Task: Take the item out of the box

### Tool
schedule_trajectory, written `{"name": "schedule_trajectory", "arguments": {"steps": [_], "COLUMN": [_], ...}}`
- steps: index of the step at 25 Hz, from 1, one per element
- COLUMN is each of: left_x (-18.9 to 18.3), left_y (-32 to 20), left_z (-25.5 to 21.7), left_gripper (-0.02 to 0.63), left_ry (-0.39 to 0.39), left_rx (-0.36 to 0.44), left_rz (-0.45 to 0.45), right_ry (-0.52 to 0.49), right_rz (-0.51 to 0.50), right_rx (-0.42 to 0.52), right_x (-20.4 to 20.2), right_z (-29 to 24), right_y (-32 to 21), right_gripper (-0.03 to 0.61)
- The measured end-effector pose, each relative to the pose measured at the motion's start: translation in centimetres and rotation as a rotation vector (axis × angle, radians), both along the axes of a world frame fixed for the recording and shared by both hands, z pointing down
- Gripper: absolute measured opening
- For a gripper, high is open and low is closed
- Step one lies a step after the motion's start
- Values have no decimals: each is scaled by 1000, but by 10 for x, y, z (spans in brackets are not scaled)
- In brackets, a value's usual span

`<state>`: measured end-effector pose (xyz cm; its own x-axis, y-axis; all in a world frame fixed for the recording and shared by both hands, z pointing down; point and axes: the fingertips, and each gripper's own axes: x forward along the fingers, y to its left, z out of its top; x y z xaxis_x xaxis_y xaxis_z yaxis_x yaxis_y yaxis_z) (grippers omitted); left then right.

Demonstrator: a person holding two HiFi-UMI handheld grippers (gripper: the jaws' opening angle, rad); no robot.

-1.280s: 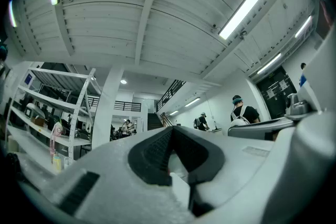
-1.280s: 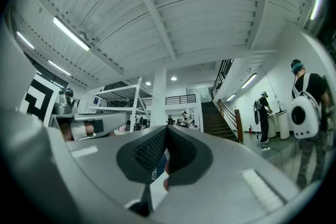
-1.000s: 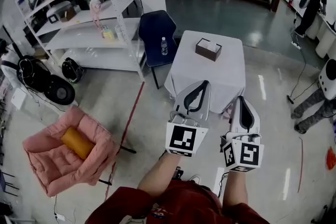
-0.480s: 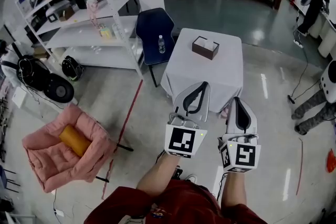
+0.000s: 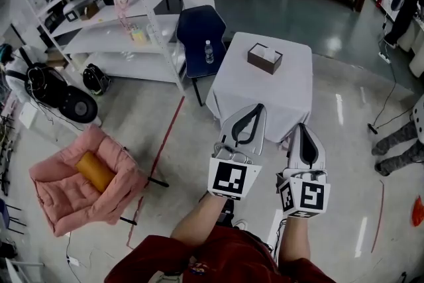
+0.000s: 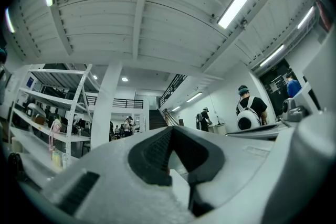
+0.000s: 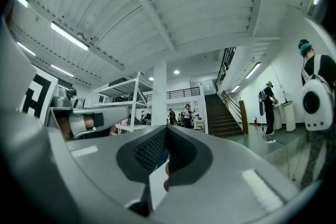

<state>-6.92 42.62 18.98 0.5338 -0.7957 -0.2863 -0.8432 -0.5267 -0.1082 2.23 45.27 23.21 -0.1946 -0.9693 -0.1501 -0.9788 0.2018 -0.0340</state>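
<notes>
Head view, box (image 5: pixel 265 57): stood on the white table (image 5: pixel 285 96), top open, white contents (image 5: pixel 263 52) inside, not taken out.
Head view, left gripper (image 5: pixel 257 106): held in front of the table's near edge, well apart from the box.
Head view, right gripper (image 5: pixel 301 126): held just beside the left, also clear of the box.
Left gripper view, fingers (image 6: pixel 152 152): found pressed together, nothing between.
Right gripper view, fingers (image 7: pixel 149 152): found closed tip to tip, nothing clamped.

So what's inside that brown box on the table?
Only something white shows in the open top of the box, maybe tissue. The walls cover the rest, so how full it is cannot be seen.
</notes>
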Motion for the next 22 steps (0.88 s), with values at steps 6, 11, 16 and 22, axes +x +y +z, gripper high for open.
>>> {"name": "schedule_trajectory", "arguments": {"steps": [6, 11, 16, 22], "left_x": [-3, -8, -11, -28], "left_y": [-35, -80, -130, -189], "left_z": [3, 3, 3, 9], "left_gripper": [0, 0, 0, 0], "left_ry": [12, 34, 22, 50], "left_rx": [2, 2, 14, -15], "left_rz": [22, 46, 65, 78], "right_ry": [15, 36, 55, 69], "right_rz": [15, 43, 67, 77], "right_rx": [-1, 5, -7, -28], "right_x": [-5, -11, -15, -32], "right_z": [3, 1, 3, 7], "right_y": [-35, -76, -125, -185], "right_gripper": [2, 2, 2, 2]}}
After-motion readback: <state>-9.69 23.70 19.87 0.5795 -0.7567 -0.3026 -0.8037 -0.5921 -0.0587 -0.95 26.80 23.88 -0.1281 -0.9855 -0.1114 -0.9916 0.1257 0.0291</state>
